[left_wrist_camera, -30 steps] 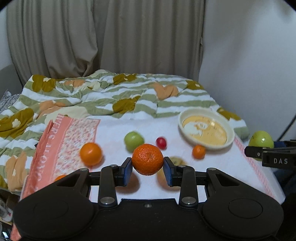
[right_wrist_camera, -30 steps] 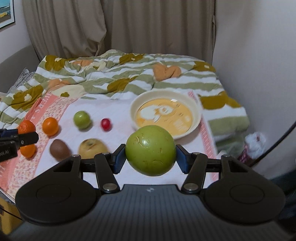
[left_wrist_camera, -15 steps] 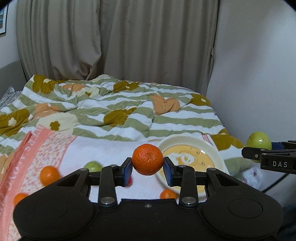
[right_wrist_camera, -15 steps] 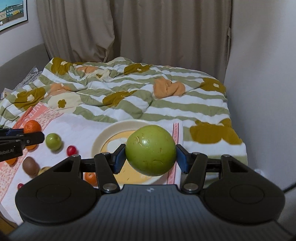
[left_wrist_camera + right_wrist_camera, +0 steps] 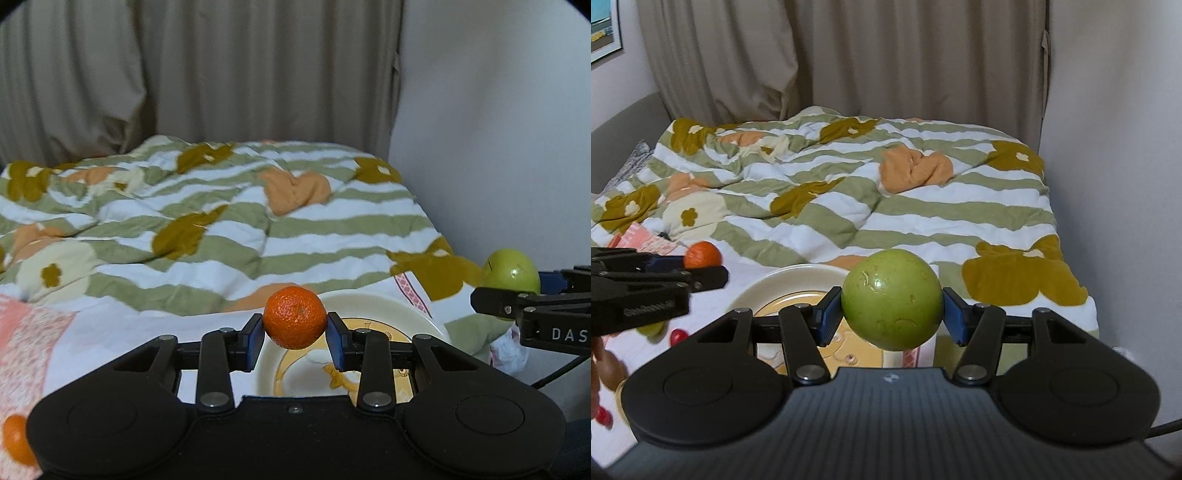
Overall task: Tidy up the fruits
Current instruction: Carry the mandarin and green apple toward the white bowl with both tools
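Observation:
My left gripper (image 5: pixel 295 332) is shut on an orange mandarin (image 5: pixel 294 316), held just above the near left rim of a cream plate (image 5: pixel 388 310) with a yellow centre. My right gripper (image 5: pixel 891 314) is shut on a large green apple (image 5: pixel 892 298), hanging over the plate's (image 5: pixel 783 280) right side. In the left wrist view the green apple (image 5: pixel 511 271) shows at the far right. The right wrist view catches the mandarin (image 5: pixel 701 254) at the left. The plate holds no fruit that I can see.
The plate lies on a white towel (image 5: pixel 122 332) with pink ends, on a bed with a striped floral quilt (image 5: pixel 849 192). Loose fruit sits left: an orange (image 5: pixel 14 439), a red one (image 5: pixel 677 335), a brown one (image 5: pixel 609 369). A wall (image 5: pixel 498 129) is close on the right.
Both grippers have moved forward and to the right with their fruit, from over the loose fruit to over the plate. The grips have not changed.

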The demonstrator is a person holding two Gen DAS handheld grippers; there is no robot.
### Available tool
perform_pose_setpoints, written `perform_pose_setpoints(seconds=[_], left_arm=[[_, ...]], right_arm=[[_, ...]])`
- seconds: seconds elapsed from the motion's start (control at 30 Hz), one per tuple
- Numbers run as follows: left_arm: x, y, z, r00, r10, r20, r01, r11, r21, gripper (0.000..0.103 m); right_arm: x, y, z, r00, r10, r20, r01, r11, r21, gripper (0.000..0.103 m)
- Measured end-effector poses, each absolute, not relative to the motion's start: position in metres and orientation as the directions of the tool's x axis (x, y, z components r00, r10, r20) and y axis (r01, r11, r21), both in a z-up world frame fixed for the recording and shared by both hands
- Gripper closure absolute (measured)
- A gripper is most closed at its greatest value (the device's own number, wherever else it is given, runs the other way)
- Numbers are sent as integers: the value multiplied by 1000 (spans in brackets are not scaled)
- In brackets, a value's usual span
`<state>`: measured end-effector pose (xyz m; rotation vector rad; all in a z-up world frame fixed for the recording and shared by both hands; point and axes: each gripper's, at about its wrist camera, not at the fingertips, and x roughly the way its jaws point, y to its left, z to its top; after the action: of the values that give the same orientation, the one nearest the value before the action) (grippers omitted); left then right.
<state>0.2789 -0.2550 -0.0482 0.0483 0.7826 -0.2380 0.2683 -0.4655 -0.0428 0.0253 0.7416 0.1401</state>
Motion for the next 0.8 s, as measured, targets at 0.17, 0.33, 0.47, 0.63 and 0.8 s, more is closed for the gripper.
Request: perform_pose_setpoints(seconds=[0.17,0.33,0.47,0.63,0.8], left_arm=[[309,-275,-75,624,-224,-748,303,953,-32,63],[325,-291,-100,572,-233,-786,361,933,-13,63],[329,-297,-112,553,-233,-800,388,922,0,63],[330,-300,-115,554,-231,-800,408,913,18,39],[316,-297,-100,607,-231,-761,420,906,59,6]], right_arm=[[285,-471,-56,714,125,-689,-86,992,90,31],[293,-474,-66,695,118,-709,-67,993,99,31],[295,-476,-70,687,108,-718,-52,994,100,31],[295,-479,-71,684,95,-723,-39,995,94,31],[293,-482,-65,692,92,-716,-34,995,96,31]])
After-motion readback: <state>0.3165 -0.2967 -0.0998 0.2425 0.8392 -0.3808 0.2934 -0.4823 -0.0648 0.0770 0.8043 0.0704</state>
